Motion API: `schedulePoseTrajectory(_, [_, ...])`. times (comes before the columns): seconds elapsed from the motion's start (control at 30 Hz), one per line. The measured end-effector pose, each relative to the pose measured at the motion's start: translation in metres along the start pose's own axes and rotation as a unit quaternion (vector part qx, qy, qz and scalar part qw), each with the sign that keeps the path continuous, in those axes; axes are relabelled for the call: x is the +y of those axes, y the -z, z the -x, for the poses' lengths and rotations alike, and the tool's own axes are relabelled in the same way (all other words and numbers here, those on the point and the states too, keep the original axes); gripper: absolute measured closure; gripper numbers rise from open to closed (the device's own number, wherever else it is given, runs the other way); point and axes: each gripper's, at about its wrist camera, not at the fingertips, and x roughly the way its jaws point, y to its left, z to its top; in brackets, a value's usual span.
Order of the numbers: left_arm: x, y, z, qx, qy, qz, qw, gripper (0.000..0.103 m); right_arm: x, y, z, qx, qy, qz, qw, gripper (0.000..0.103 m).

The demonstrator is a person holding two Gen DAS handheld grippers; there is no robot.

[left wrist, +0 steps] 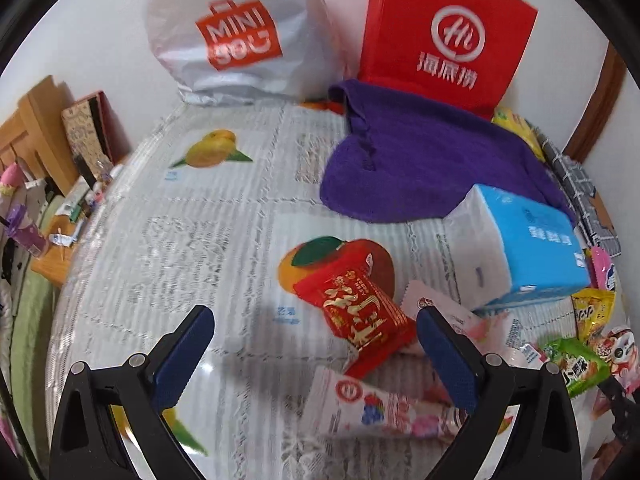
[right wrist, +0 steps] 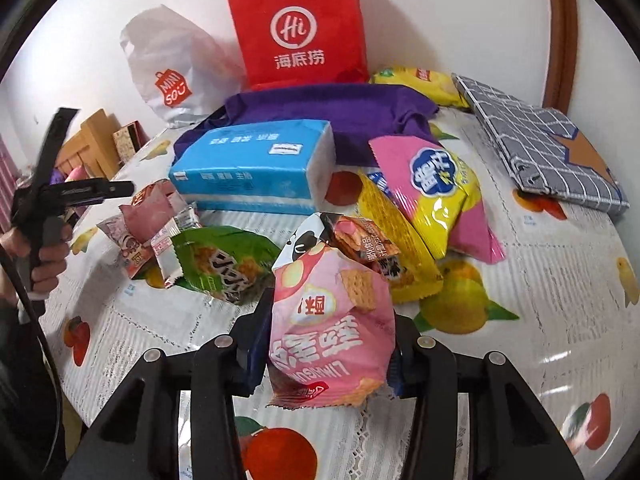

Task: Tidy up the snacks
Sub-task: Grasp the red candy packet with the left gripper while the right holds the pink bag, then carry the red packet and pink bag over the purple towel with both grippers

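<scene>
**Right tool clamped on a pink biscuit packet**

Right tool [right wrist: 326, 344] is clamped on the pink biscuit packet [right wrist: 332, 320], held above the desk [right wrist: 520, 360], probably for sorting. Left tool [left wrist: 316, 344] is spread apart, empty, over a red snack packet [left wrist: 360, 316]. No snacks are seen inside the red paper bag [right wrist: 300, 28] behind the heap.

Both wrist cameras look steeply down along their fingers, close over the fruit-print tablecloth [left wrist: 180, 240], toward the red paper bag [left wrist: 448, 36] at the wall, the left one from left of it, the right one more head-on, and both take in that bag and the blue tissue pack [right wrist: 256, 160] before it.
</scene>
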Motion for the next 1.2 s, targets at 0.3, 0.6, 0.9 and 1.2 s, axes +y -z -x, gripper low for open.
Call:
schedulePoseTrajectory(0.3, [-0.013,-0.012,-0.039,0.055,-0.008,0.011,0.9984,0.022,-0.002,-0.004,-0.007,0.011,-0.011,-0.005,1.000,0.056])
schedulePoseTrajectory(0.6, [-0.018,-0.010,-0.030,0.045,-0.008,-0.002,0.9990,0.067,-0.001,-0.010,-0.013,0.019,-0.004,-0.015,1.000,0.056])
schedulePoseTrajectory(0.9, [-0.015,-0.014,0.013,0.002,0.006,0.003,1.0000,0.067,0.005,-0.010,0.005,0.001,0.014,-0.017,1.000,0.056])
schedulePoseTrajectory(1.2, [-0.040,0.000,0.052,-0.014,0.045,-0.017,0.9988,0.067,0.014,-0.020,0.019,-0.014,-0.007,-0.018,1.000,0.056])
